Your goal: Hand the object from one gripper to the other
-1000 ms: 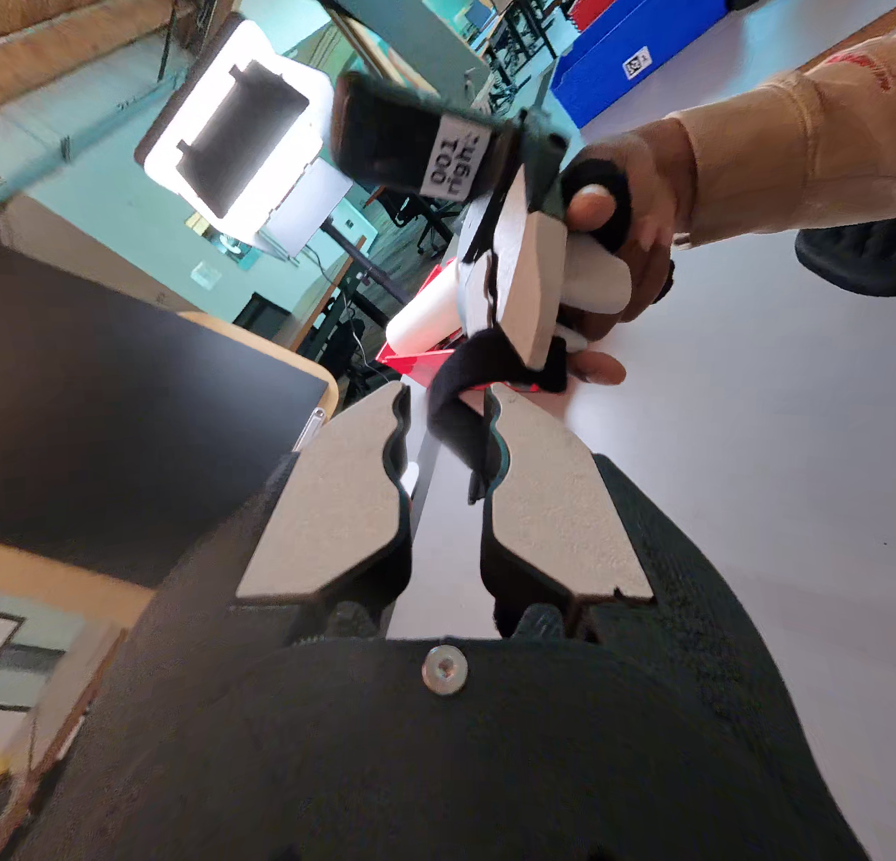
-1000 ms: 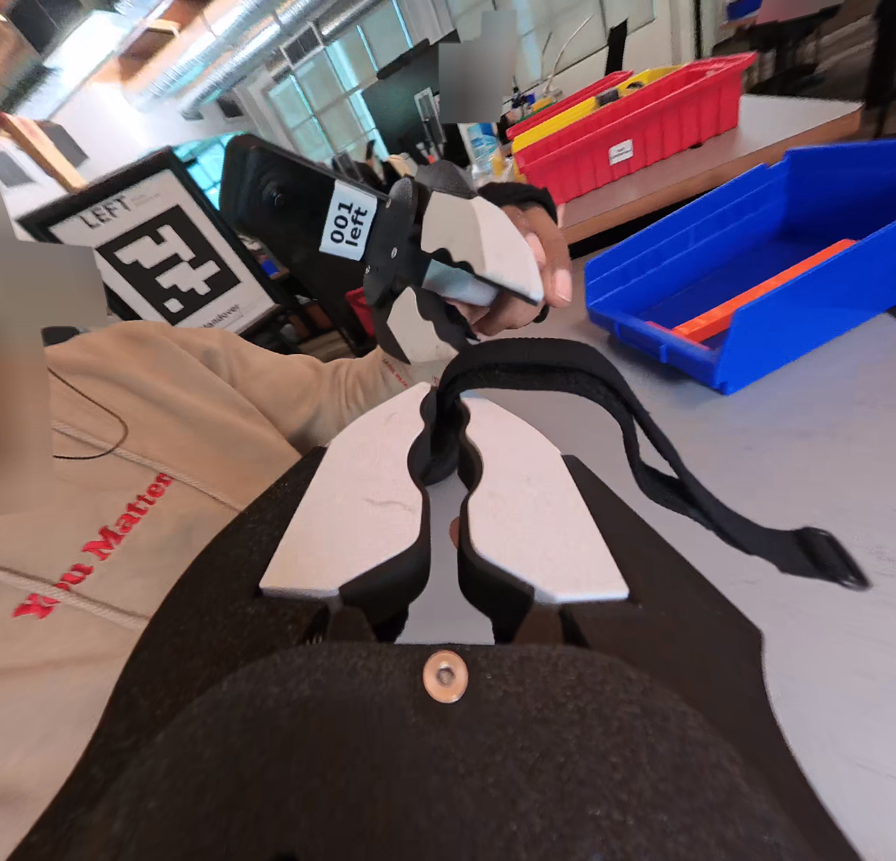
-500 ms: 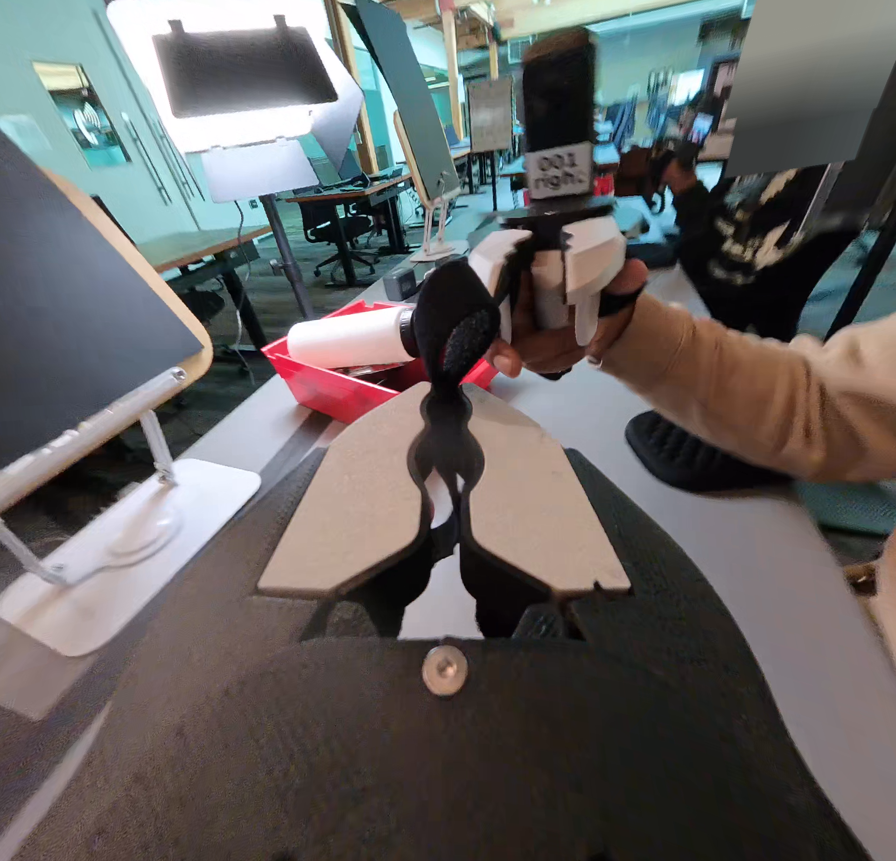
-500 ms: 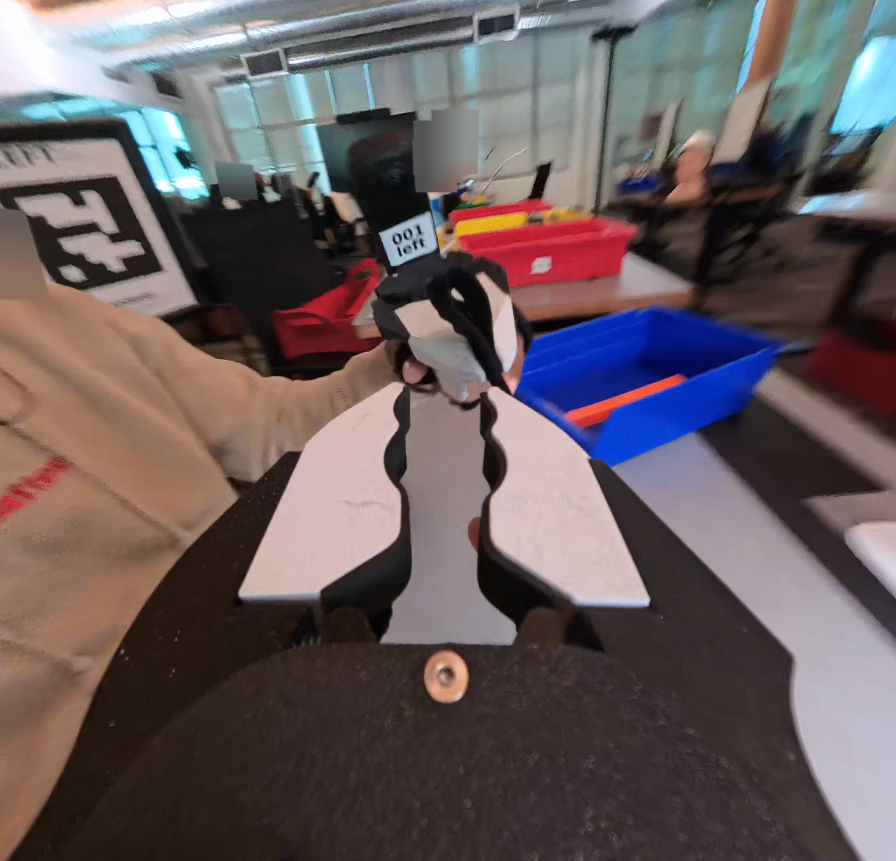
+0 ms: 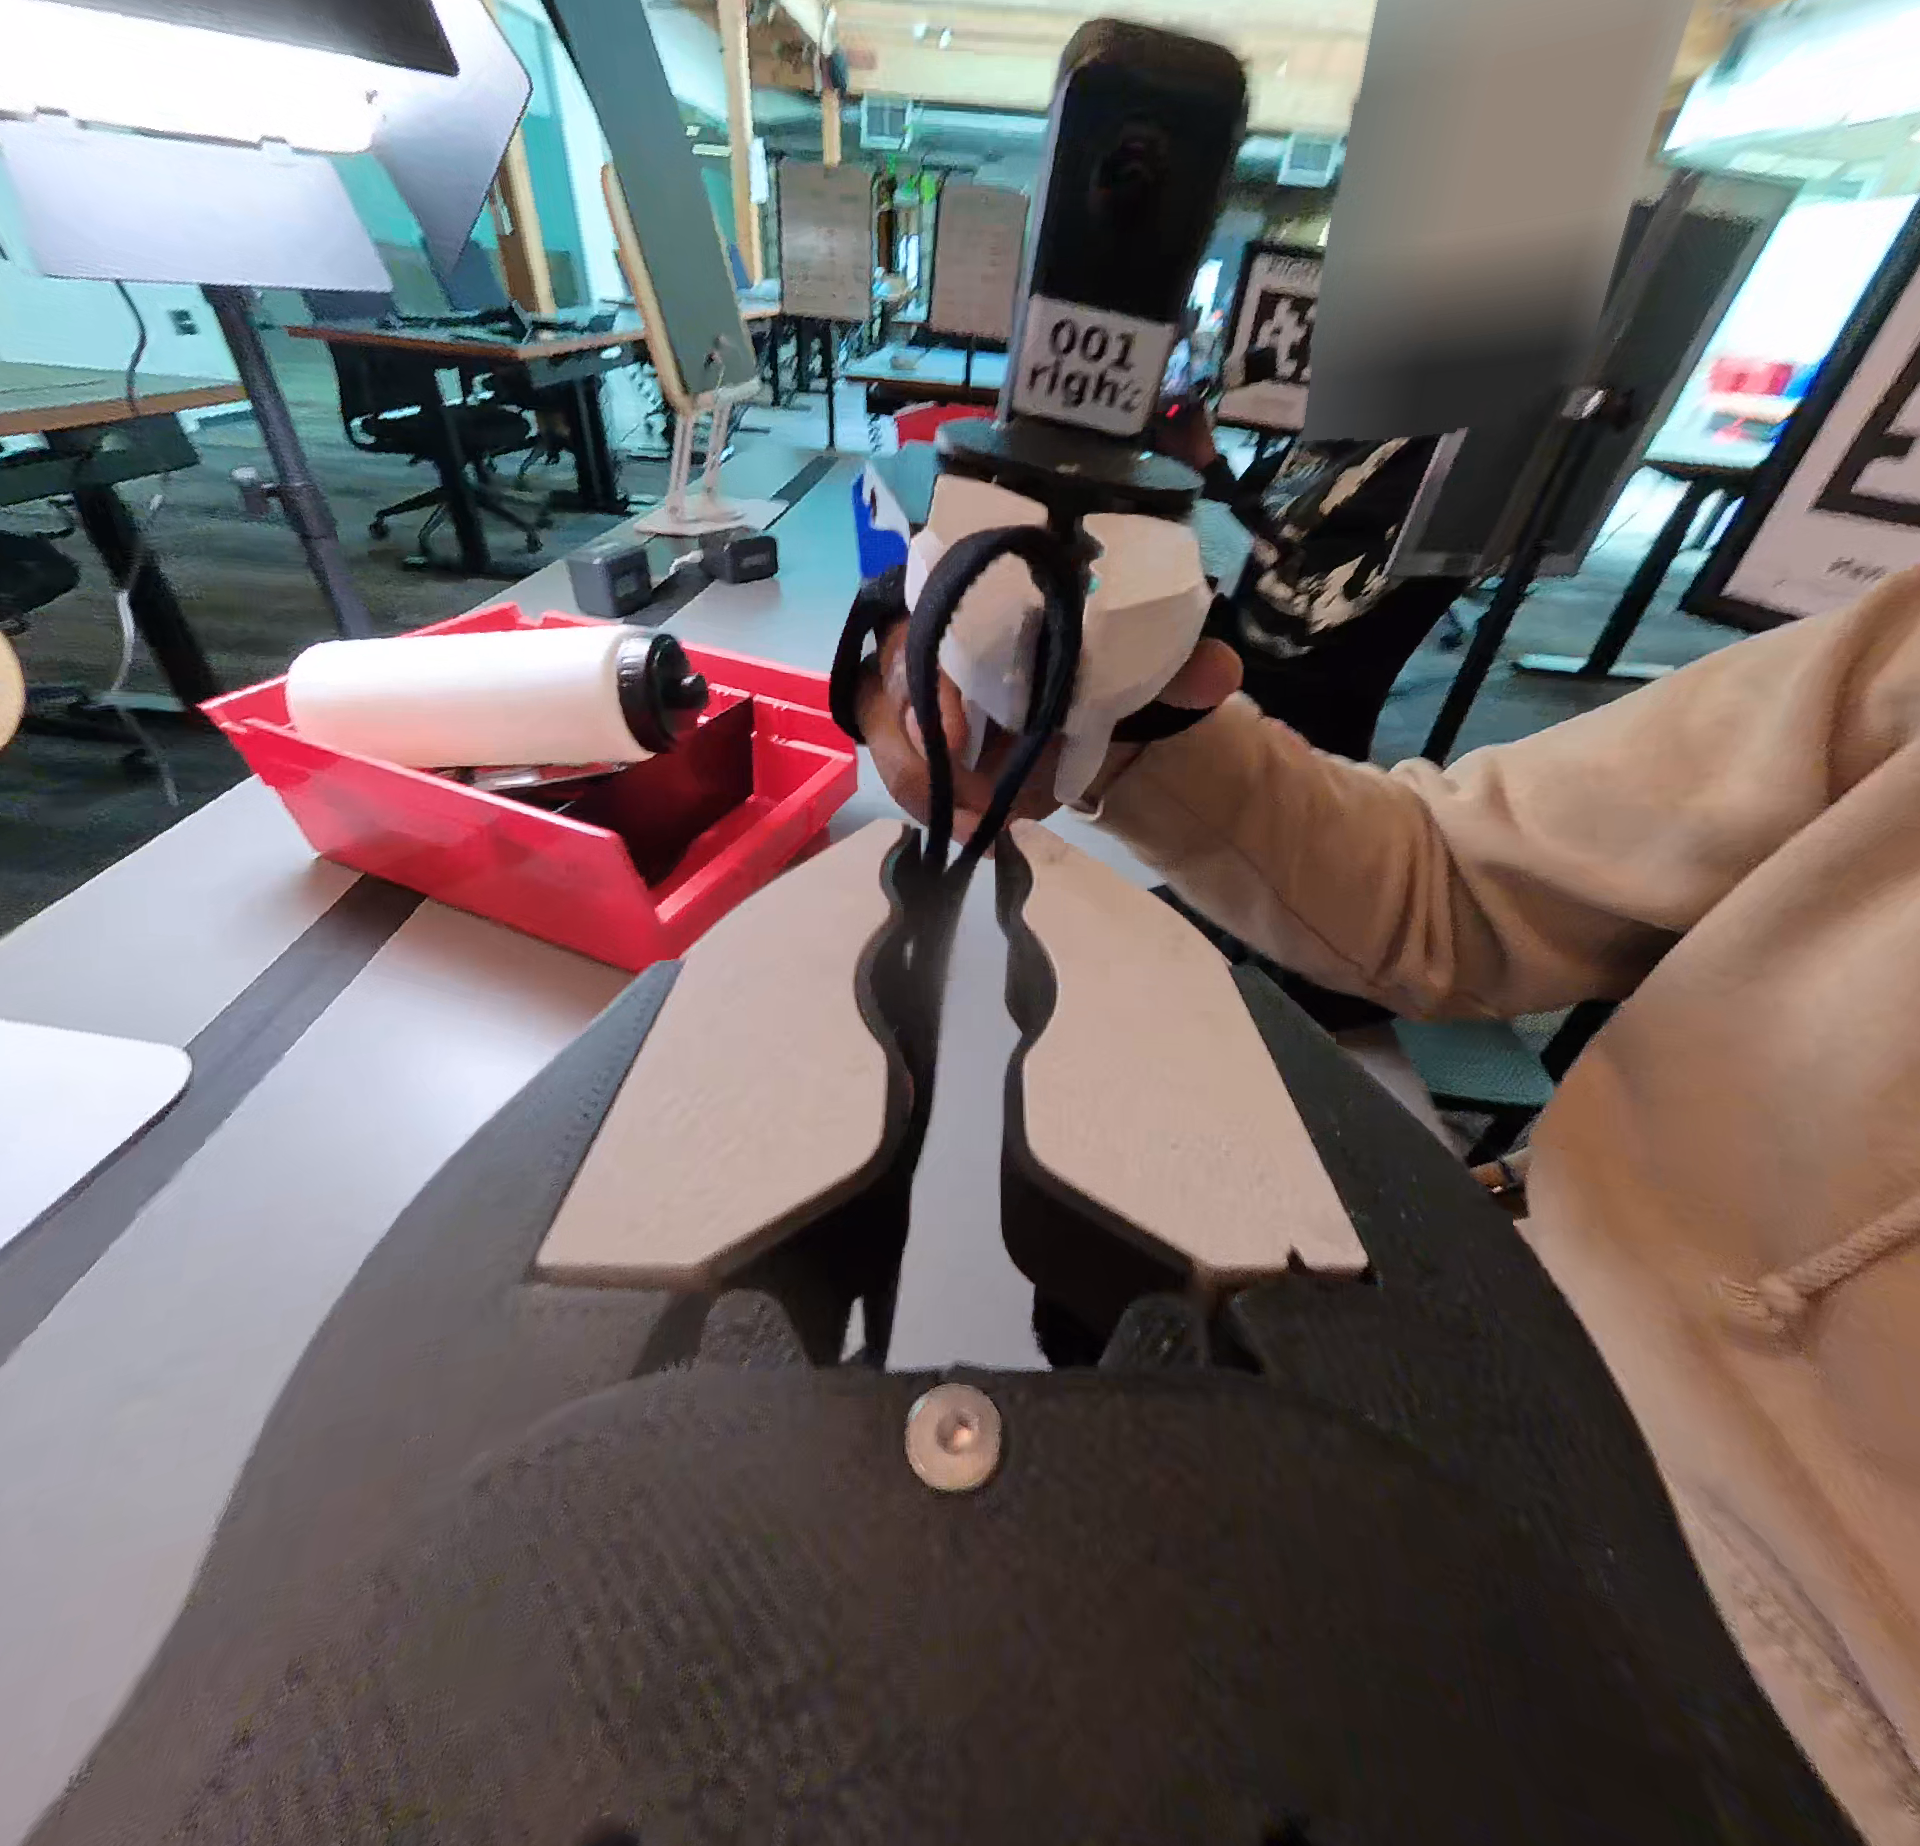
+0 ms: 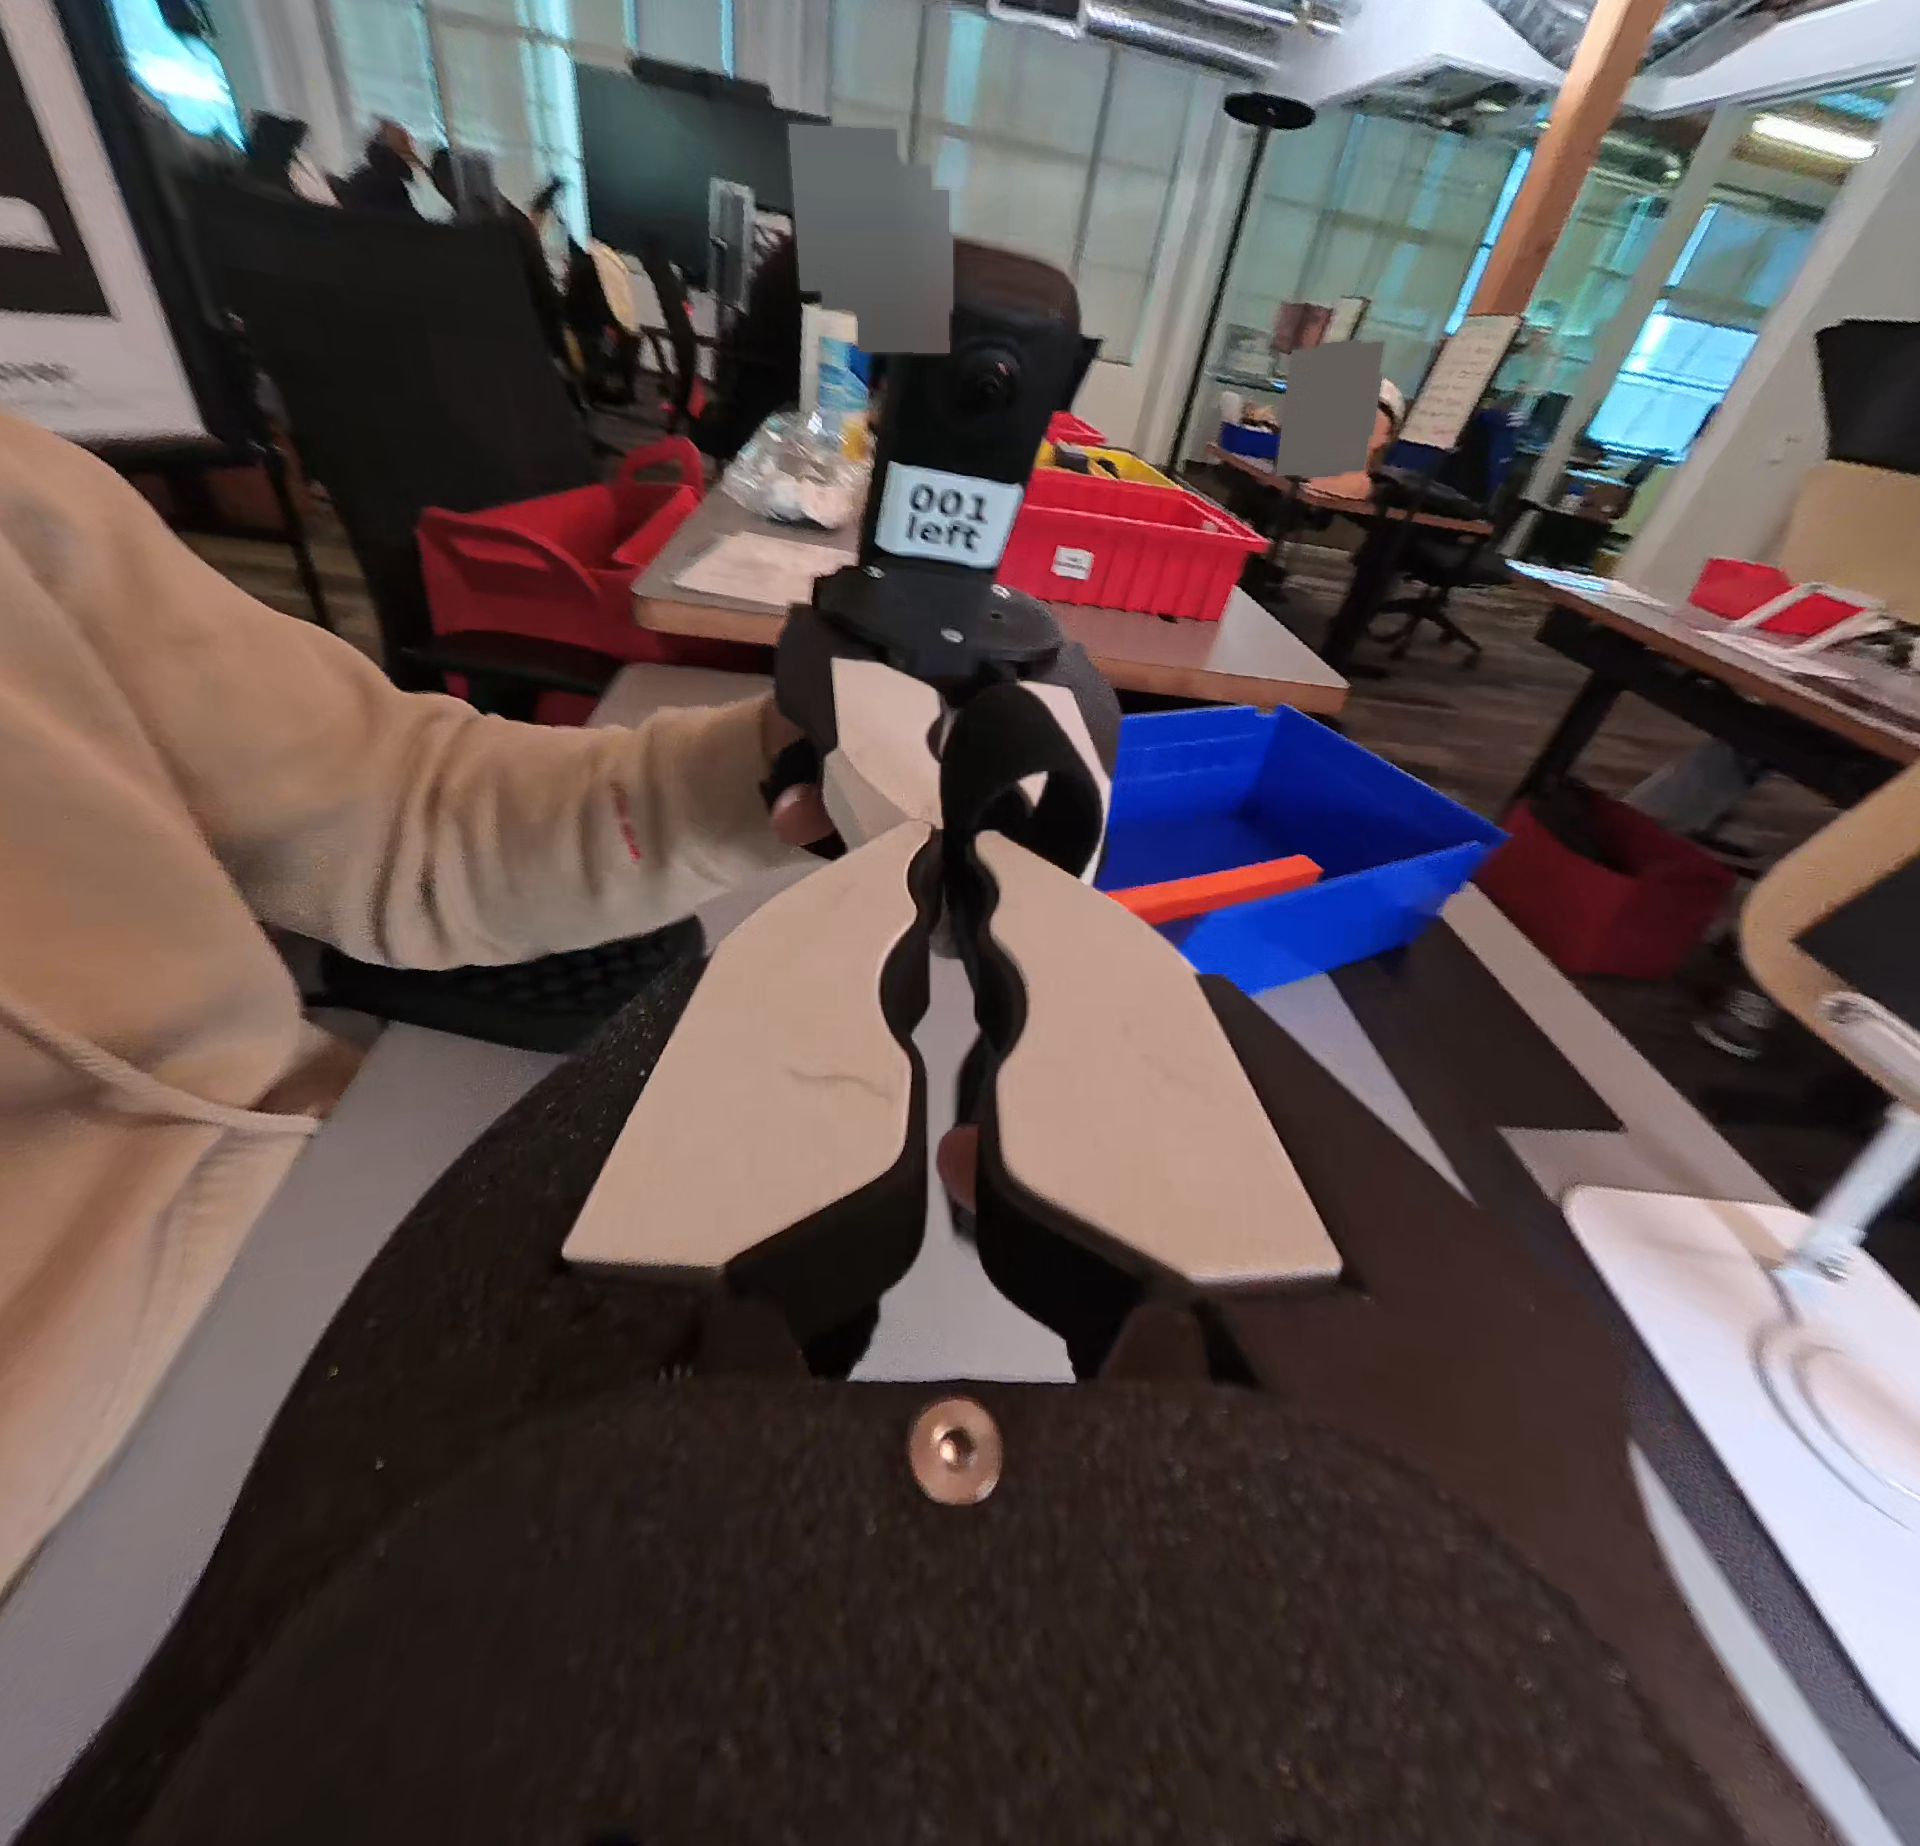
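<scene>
A black fabric strap [image 5: 923, 674] forms a loop between my two grippers, which face each other tip to tip above the grey table [image 5: 260, 1225]. My right gripper [image 6: 954, 846] is shut on the strap [image 6: 987, 757], which is pinched at its fingertips. My left gripper [image 5: 948, 846] has its jaws slightly apart, and the strap still lies loosely along the inner side of its left finger. The right gripper also shows in the left wrist view [image 5: 1039, 695], held by a hand in a beige sleeve. The left gripper shows in the right wrist view [image 6: 977, 809] behind the loop.
A red bin [image 5: 499, 840] with a white bottle [image 5: 468, 695] stands on the table to the left. A blue bin [image 6: 1299, 923] holds an orange bar [image 6: 1216, 887]. A white stand base [image 6: 1714, 1329] sits at the right. The person's beige hoodie [image 5: 1714, 1225] is close by. The tips of both grippers are at nearly the same place.
One second ago the right gripper held the strap; half a second ago the left held it and the right was open. Now the right has shut on it and the left has loosened.
</scene>
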Demonstrator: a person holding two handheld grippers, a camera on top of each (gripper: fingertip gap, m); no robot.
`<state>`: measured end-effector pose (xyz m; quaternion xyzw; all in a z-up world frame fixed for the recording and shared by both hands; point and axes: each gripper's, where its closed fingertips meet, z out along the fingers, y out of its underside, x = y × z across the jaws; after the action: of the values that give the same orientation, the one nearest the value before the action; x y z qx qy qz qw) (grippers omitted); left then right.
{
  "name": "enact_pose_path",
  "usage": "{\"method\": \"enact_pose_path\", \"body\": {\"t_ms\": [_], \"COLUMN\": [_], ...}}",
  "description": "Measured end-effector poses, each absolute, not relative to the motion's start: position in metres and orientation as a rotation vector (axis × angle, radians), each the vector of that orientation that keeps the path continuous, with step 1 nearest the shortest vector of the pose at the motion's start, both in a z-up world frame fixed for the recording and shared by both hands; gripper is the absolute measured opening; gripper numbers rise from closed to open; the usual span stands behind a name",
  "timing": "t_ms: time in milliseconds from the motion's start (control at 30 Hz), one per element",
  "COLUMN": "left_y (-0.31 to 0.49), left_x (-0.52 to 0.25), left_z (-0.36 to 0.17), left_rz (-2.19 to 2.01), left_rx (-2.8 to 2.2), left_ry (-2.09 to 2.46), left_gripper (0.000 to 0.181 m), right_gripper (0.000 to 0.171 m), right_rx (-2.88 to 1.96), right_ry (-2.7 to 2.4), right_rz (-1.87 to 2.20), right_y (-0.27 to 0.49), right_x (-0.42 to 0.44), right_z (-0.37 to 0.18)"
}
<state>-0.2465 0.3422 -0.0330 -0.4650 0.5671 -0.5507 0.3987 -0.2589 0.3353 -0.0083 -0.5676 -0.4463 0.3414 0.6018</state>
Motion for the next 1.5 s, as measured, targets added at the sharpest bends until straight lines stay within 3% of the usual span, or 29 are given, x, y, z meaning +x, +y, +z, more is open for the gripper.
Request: {"method": "enact_pose_path", "body": {"t_ms": [400, 633, 833, 1067, 1233, 1433, 1500], "left_y": [0.331, 0.351, 0.387, 0.386, 0.388, 0.381, 0.384], "left_x": [-0.24, -0.225, -0.236, -0.242, -0.244, -0.241, -0.24], "left_z": [-0.053, -0.075, -0.052, -0.035, -0.033, -0.033, -0.035], "left_rz": [-1.391, -1.167, -1.235, -1.423, -1.494, -1.512, -1.485], "left_rx": [-1.171, -1.258, -1.346, -1.385, -1.425, -1.42, -1.433], "left_ry": [1.55, 1.527, 1.273, 1.159, 1.12, 1.138, 1.134], "left_gripper": [0.017, 0.003, 0.002, 0.002, 0.002, 0.002, 0.003], "right_gripper": [0.002, 0.002, 0.004, 0.022, 0.021, 0.023, 0.013], "right_rx": [-1.255, -1.212, -1.241, -1.289, -1.208, -1.19, -1.199], "right_ry": [-1.009, -1.0, -0.812, -0.933, -0.912, -0.877, -0.966], "right_rz": [1.312, 1.405, 1.327, 1.104, 0.819, 0.798, 0.834], "right_y": [0.313, 0.305, 0.332, 0.351, 0.361, 0.362, 0.353], "right_x": [-0.251, -0.249, -0.24, -0.264, -0.261, -0.257, -0.267], "right_z": [0.001, 0.009, 0.015, -0.031, -0.024, -0.016, -0.025]}}
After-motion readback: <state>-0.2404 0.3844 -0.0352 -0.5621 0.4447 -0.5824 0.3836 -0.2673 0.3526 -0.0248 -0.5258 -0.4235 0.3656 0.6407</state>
